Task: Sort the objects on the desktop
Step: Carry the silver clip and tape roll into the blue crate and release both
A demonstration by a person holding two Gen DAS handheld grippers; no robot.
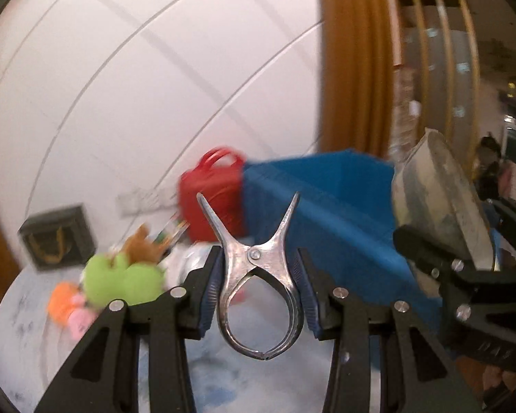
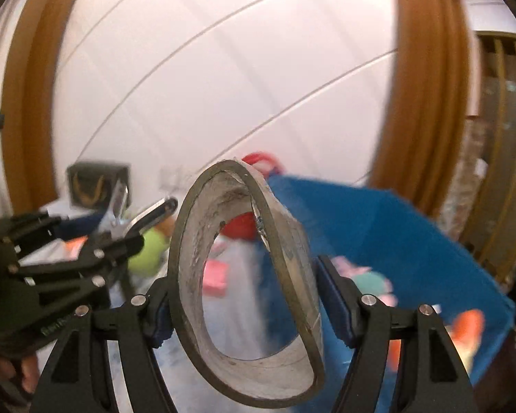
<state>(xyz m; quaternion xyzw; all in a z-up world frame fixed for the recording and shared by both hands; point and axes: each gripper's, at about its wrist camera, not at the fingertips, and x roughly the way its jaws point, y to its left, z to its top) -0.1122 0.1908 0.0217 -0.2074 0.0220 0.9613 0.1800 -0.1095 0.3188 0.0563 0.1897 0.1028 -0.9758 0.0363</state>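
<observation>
My left gripper (image 1: 258, 258) is shut on a shiny metal spring clip (image 1: 254, 275), its blue pads pressing the looped handles and the two prongs pointing up. My right gripper (image 2: 242, 272) is shut on a big, worn grey tape roll (image 2: 292, 261), held on edge and tilted. Both are held up in the air, side by side. The right gripper (image 1: 464, 268) with the tape roll (image 1: 440, 199) shows at the right of the left wrist view. The left gripper (image 2: 134, 230) and the clip (image 2: 120, 203) show at the left of the right wrist view. A blue bin (image 1: 344, 206) stands just beyond.
The blue bin (image 2: 412, 237) holds several pink, teal and orange soft items. A red container (image 1: 210, 192) stands beside it. A green plush toy (image 1: 120, 278), orange and pink pieces and a dark box (image 1: 56, 237) lie on the pale table (image 1: 17, 330). White wall behind.
</observation>
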